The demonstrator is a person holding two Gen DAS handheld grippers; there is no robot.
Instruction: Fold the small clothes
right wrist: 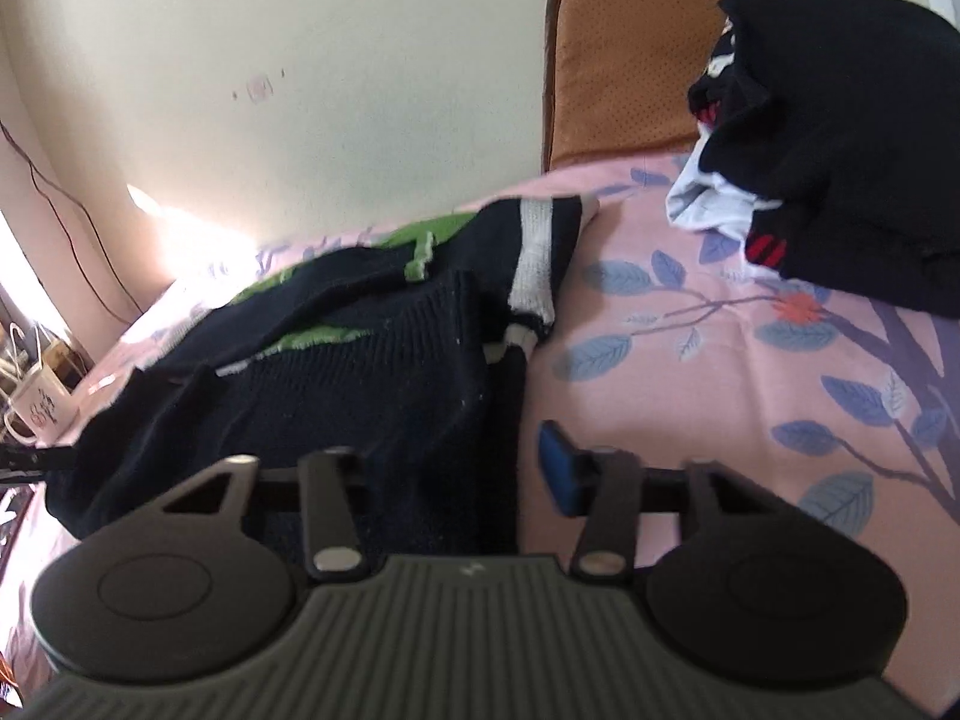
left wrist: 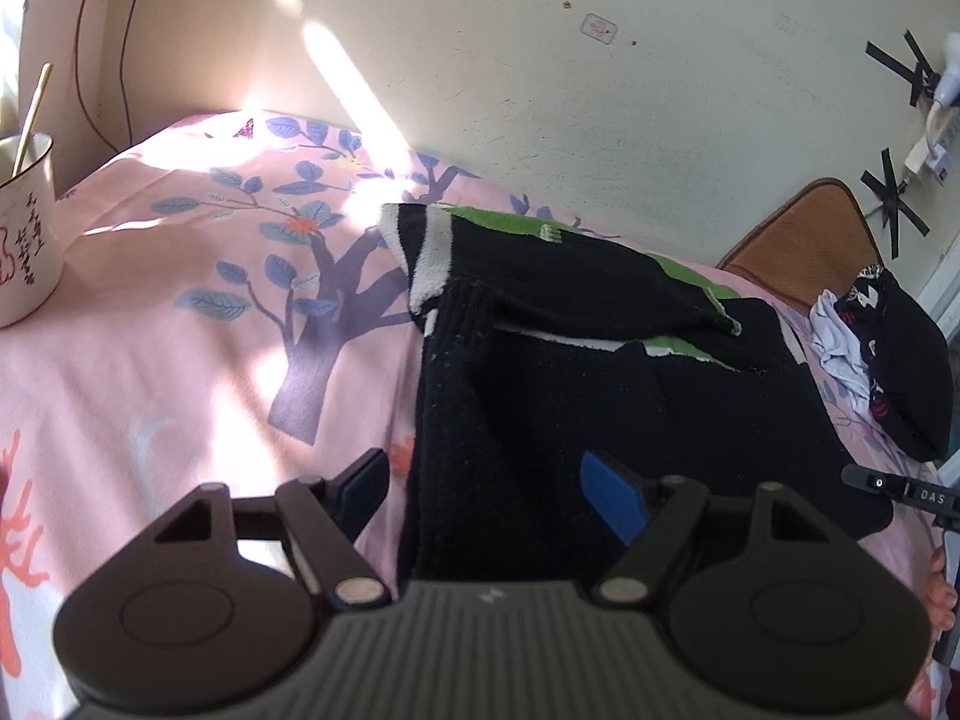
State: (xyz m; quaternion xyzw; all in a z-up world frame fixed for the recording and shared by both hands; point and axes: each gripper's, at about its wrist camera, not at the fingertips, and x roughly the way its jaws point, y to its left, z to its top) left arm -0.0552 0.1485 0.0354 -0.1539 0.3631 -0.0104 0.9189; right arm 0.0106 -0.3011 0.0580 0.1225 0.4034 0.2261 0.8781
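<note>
Both grippers poised at the near hem of the black sweater (left wrist: 600, 372)

It lies half-folded on the pink bedsheet (left wrist: 180, 360); left gripper (left wrist: 492, 489) and right gripper (right wrist: 456, 468) gape wide, holding nothing. Pinching just 1 layer could undo the fold.

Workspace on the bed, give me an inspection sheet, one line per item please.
Surface: bed sheet, pink with a tree and leaf print, sunlit patches.
Job's things: black sweater with green and white trim, lying partly folded on the sheet.
Clutter: pile of dark clothes near the brown cushion; white mug holding a stick.
Grippers: left gripper open, straddling the sweater's near left edge; right gripper open at its near right edge.
Cables: thin wires down the wall corner; plug adapter with black tape.
Surroundings: cream wall, marked.
</note>
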